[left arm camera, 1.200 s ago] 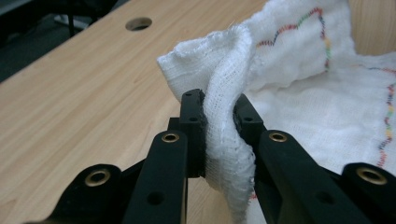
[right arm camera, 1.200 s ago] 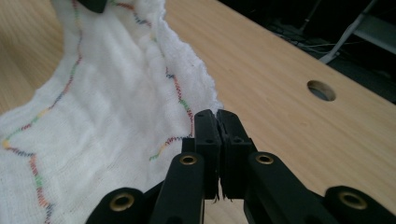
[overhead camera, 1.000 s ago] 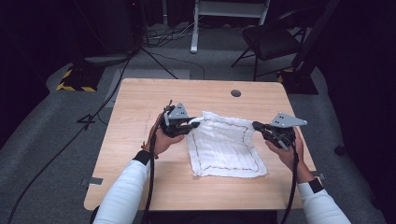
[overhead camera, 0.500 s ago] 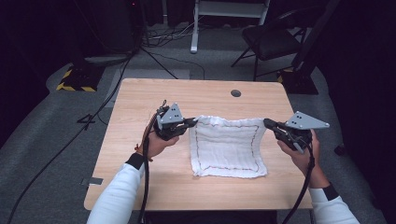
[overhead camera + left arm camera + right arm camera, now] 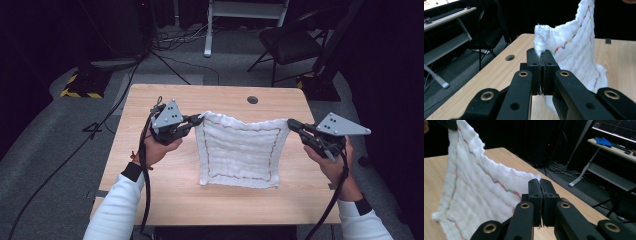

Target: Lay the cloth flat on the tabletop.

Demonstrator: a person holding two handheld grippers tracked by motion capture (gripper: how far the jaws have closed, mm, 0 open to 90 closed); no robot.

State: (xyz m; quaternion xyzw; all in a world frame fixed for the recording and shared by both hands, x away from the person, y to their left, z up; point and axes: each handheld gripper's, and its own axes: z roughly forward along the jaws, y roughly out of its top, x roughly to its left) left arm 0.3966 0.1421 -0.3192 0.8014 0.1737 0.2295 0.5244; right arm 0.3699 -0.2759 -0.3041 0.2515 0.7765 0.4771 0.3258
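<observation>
— Wooden table (image 5: 165, 200), dark room behind; how many cloths are on it?
— One white cloth (image 5: 240, 150), stretched above the tabletop, its lower edge resting on the wood.
— And the grippers?
— Two. The left gripper (image 5: 196, 121) is clamped on one upper corner, the right gripper (image 5: 292, 124) on the other.
— Anything else?
— One chair (image 5: 290, 42) beyond the table.

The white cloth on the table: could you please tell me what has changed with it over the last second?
Both grippers have risen and drawn apart, lifting the white cloth by its far corners so it hangs stretched between them, its lower edge resting on the table. The left gripper closed fully on its corner; the right gripper stayed shut on the other corner.
</observation>
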